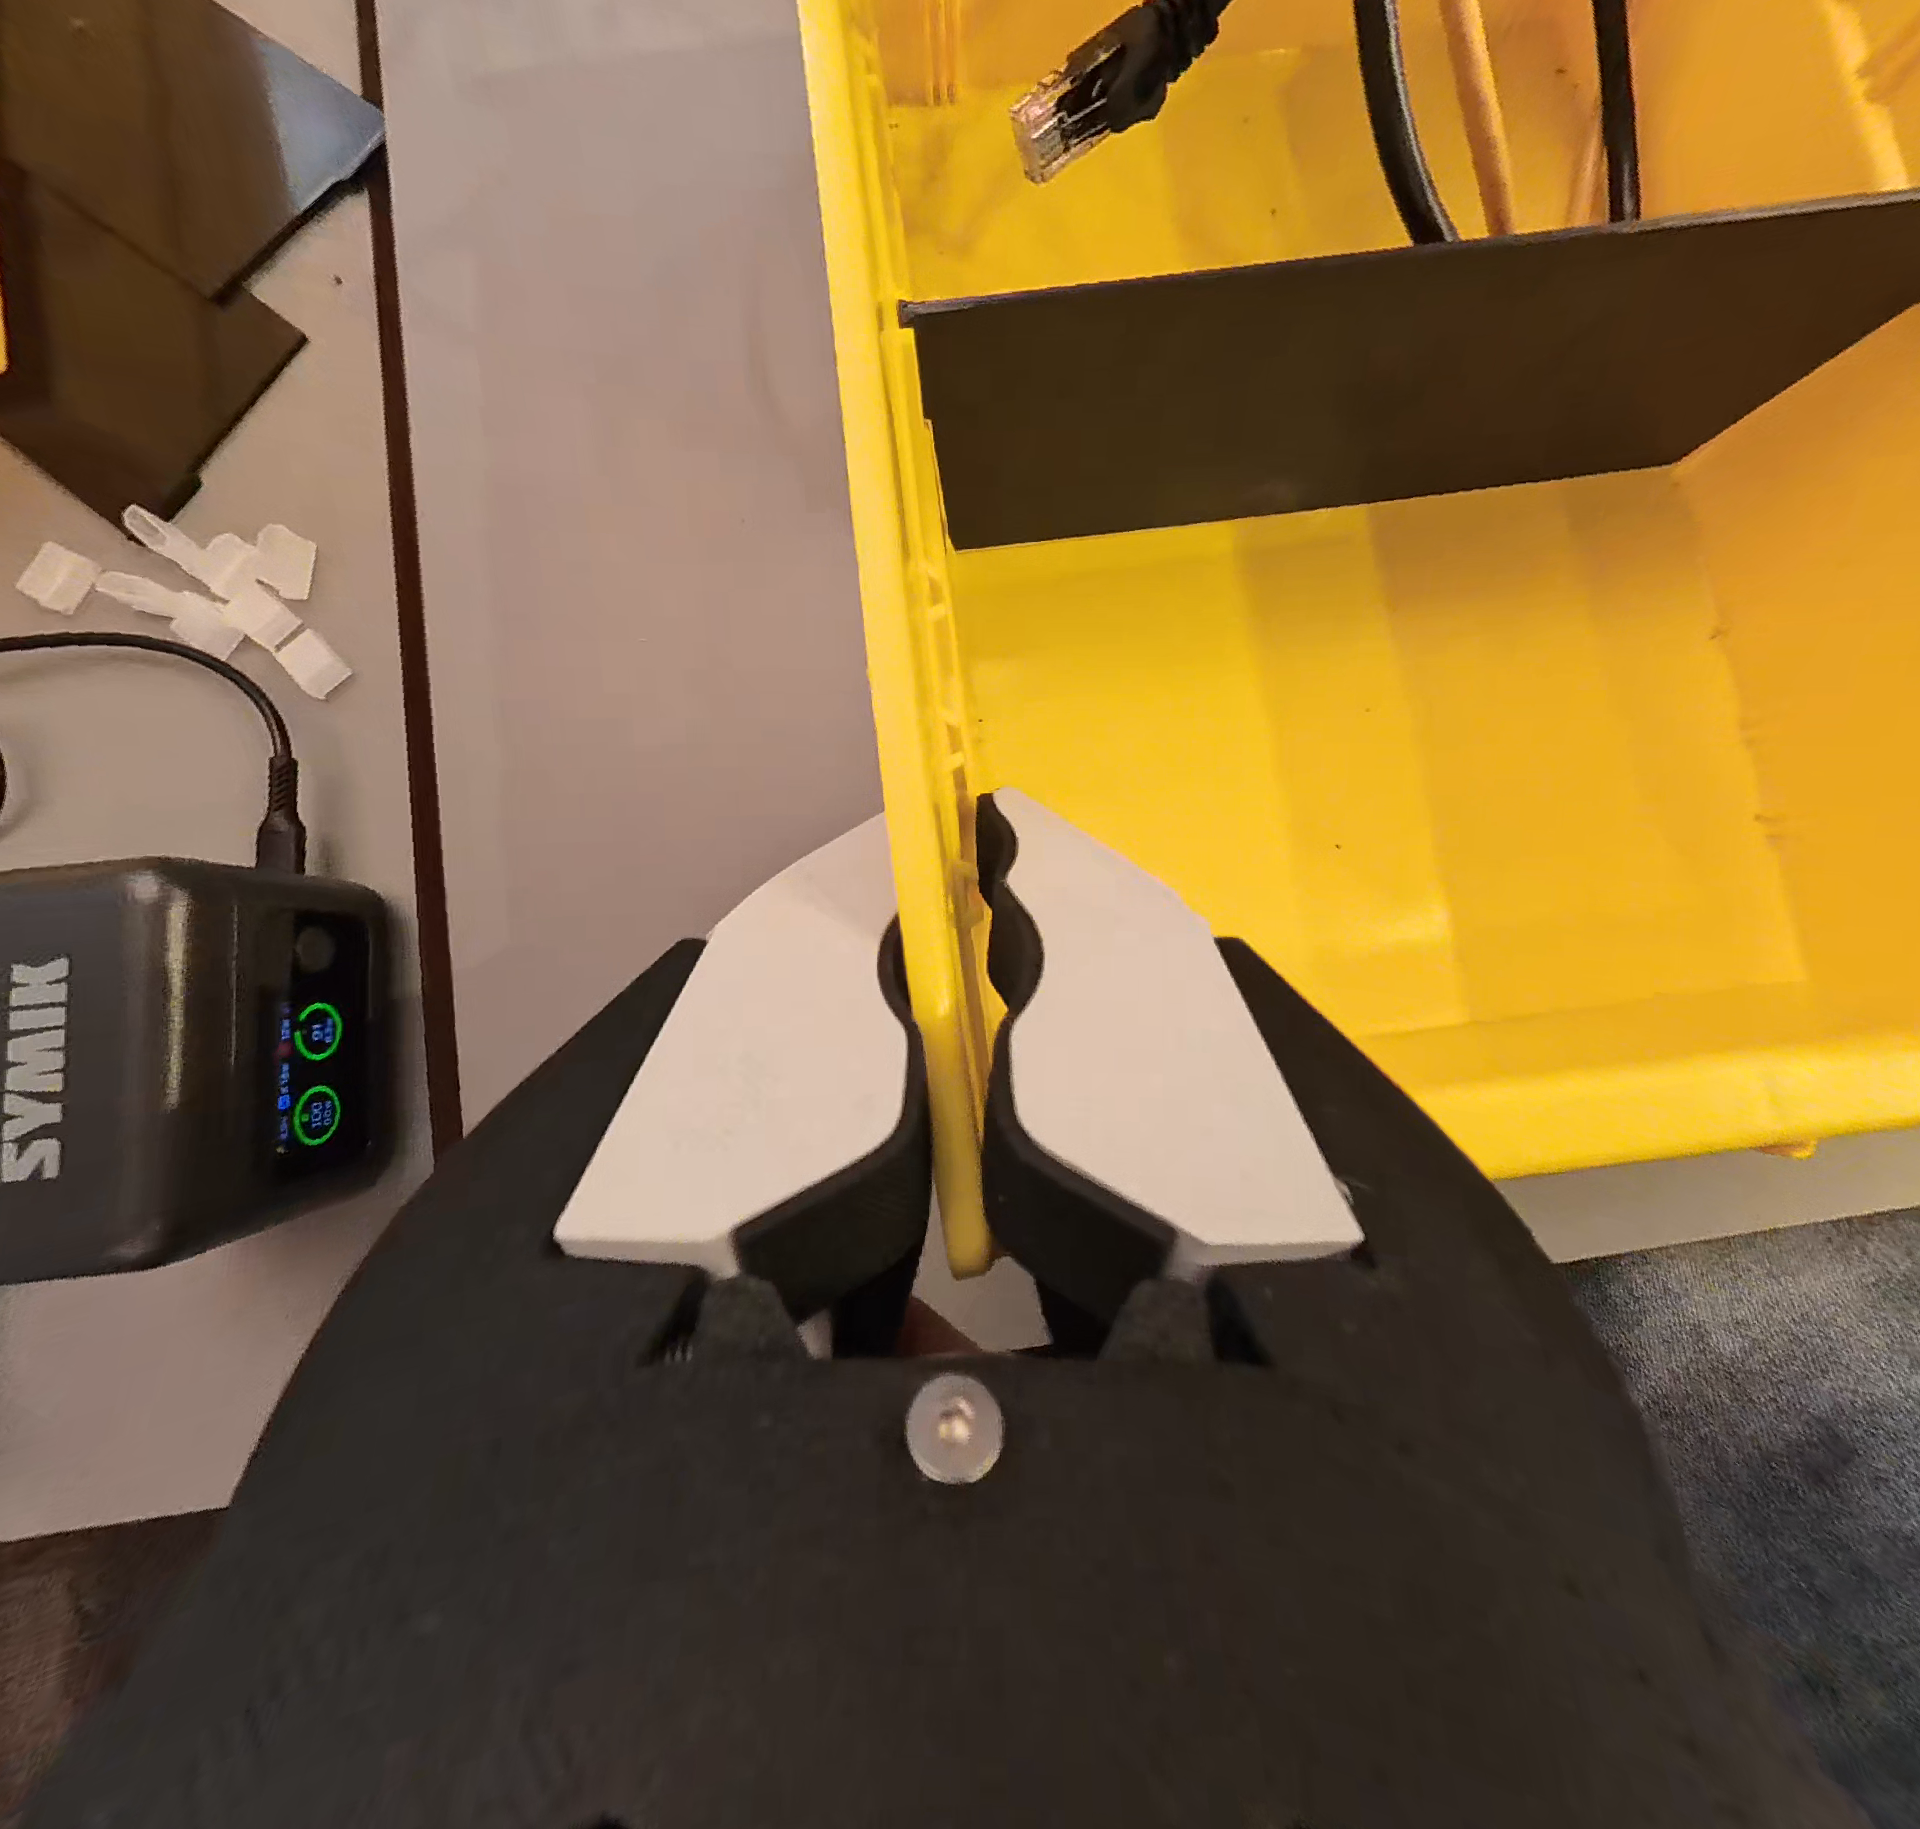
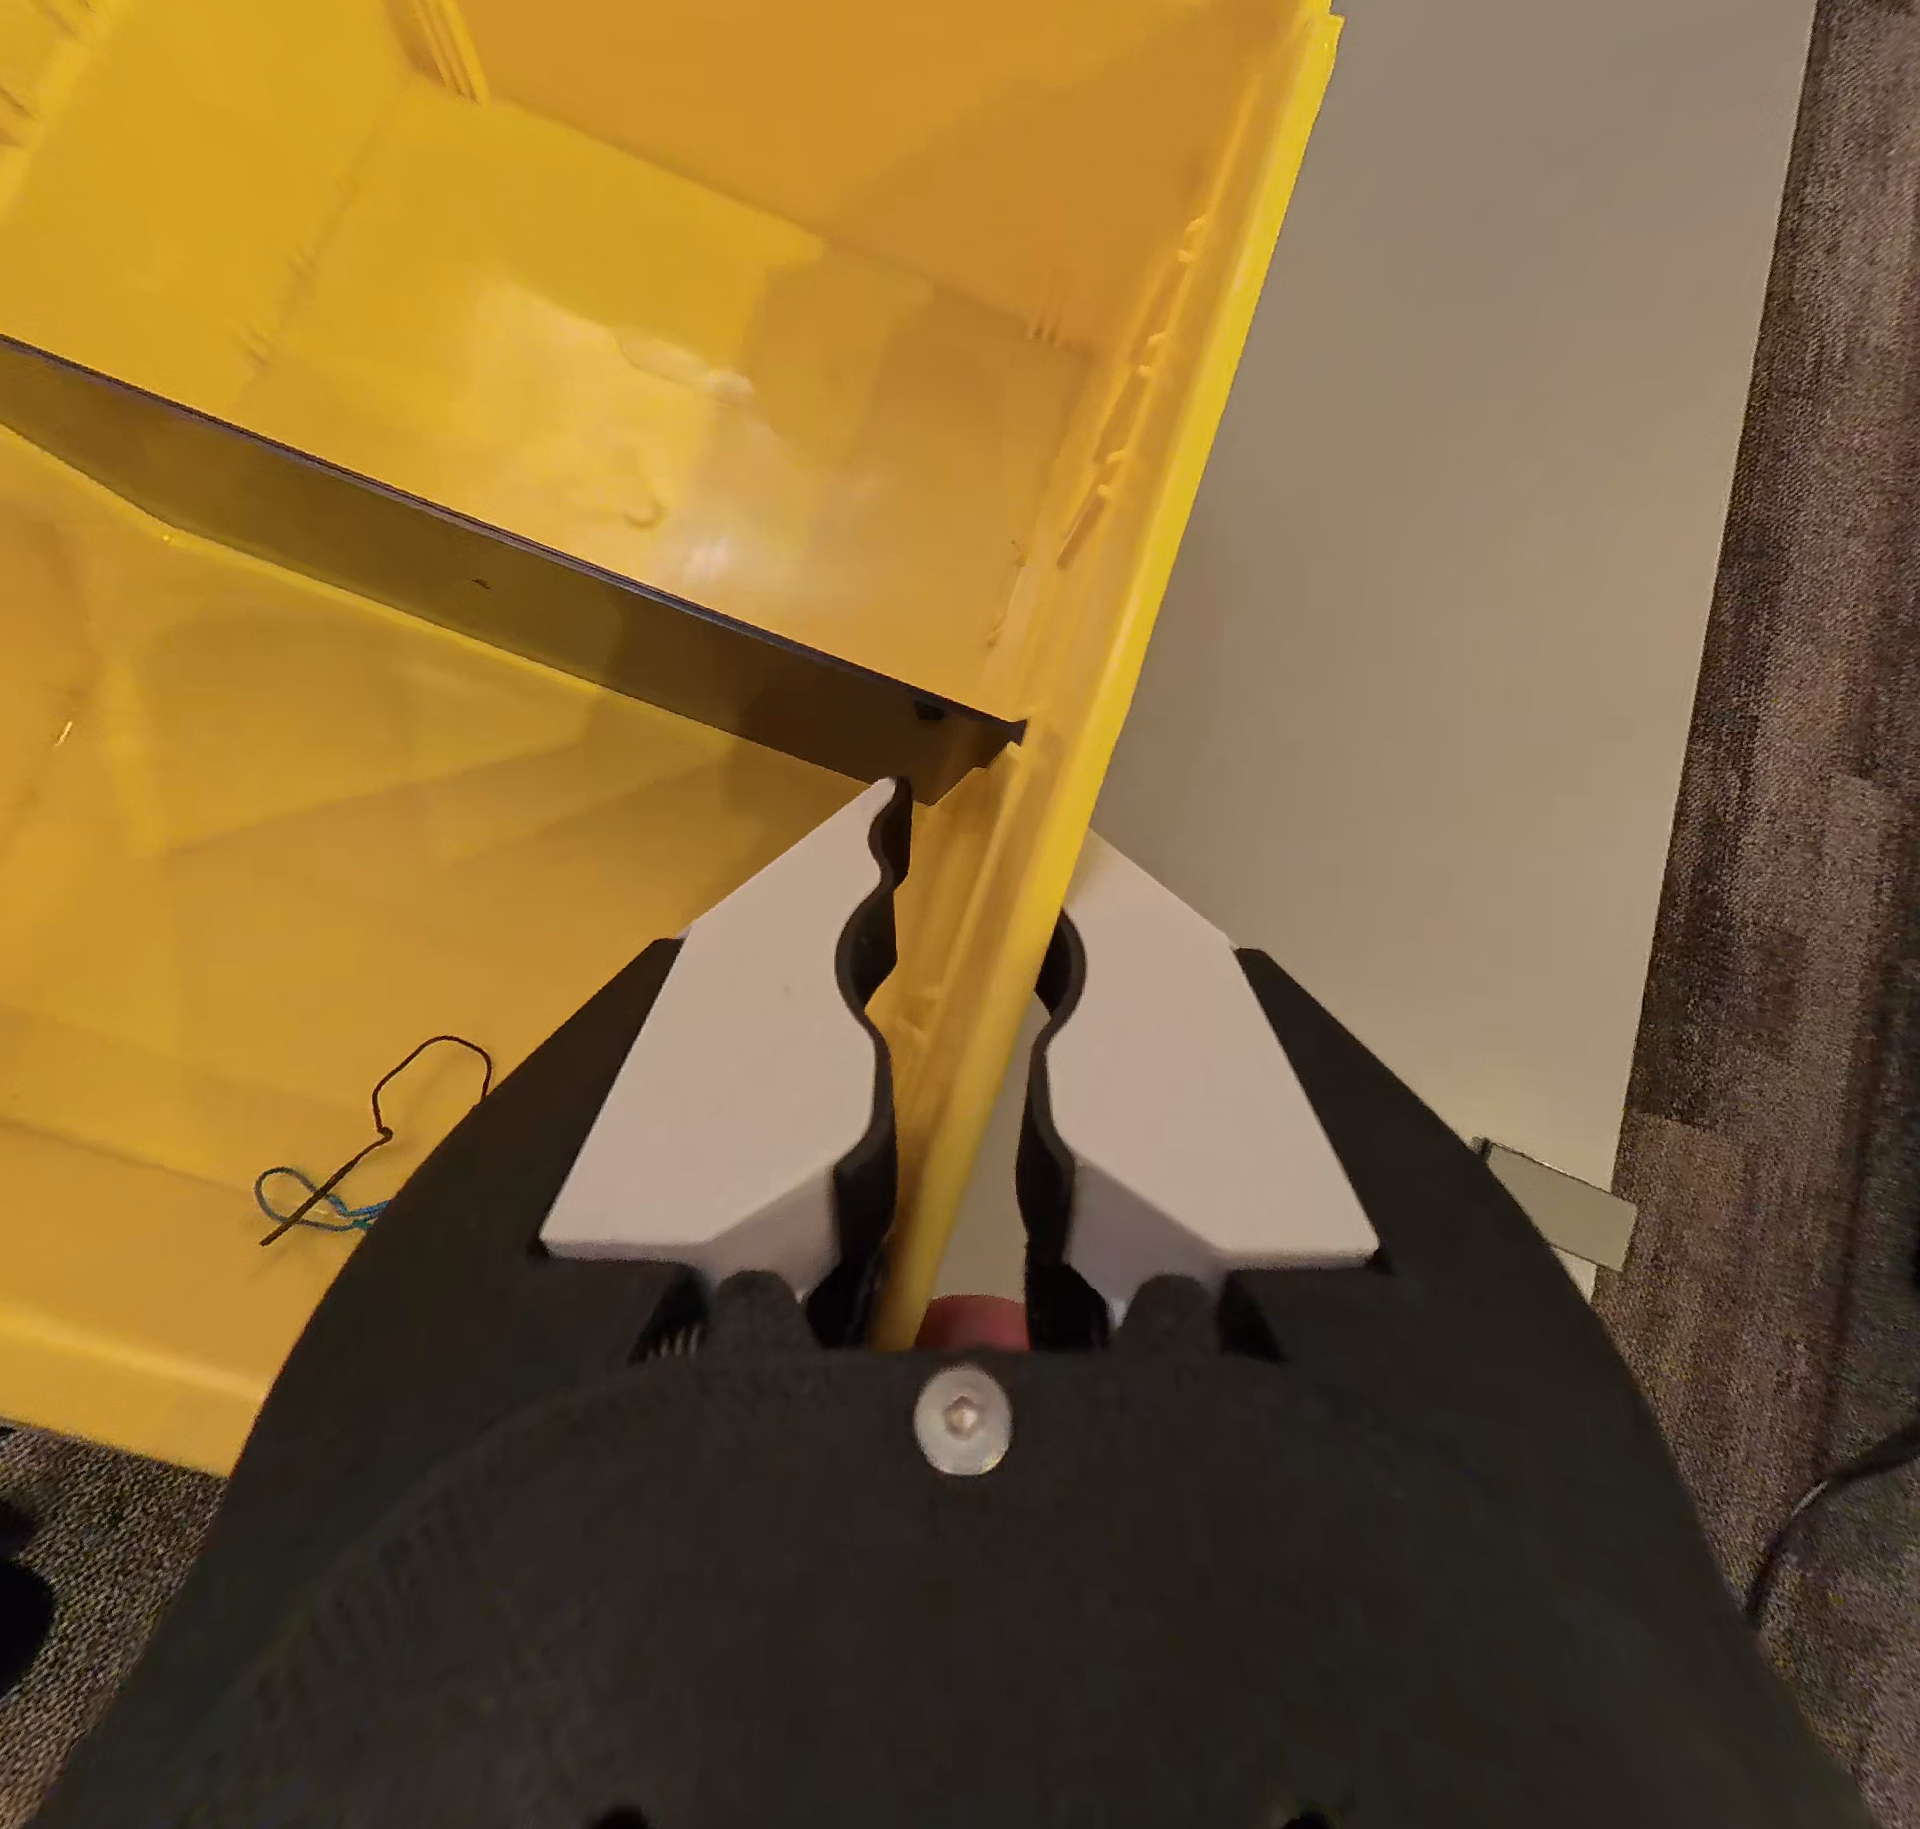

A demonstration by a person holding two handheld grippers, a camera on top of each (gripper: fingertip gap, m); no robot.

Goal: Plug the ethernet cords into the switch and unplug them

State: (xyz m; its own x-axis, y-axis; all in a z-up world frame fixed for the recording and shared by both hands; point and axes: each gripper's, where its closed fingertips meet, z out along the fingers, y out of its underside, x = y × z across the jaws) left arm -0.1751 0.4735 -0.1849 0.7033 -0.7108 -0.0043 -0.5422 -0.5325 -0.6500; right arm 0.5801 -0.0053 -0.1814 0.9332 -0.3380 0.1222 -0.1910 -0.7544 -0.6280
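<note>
Black ethernet cord (image 1: 1153,44) — clear-tipped plug, loose in yellow bin (image 1: 1351,740)

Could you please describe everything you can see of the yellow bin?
The yellow bin looks like glossy moulded plastic, open-topped, resting on a pale table. A black divider splits it. Black cables with a clear-tipped plug lie in the far section. The left gripper clamps one side wall, the right gripper straddles the opposite wall.

Grey tabletop (image 2: 1403,532) over dark carpet (image 2: 1787,844)
</note>
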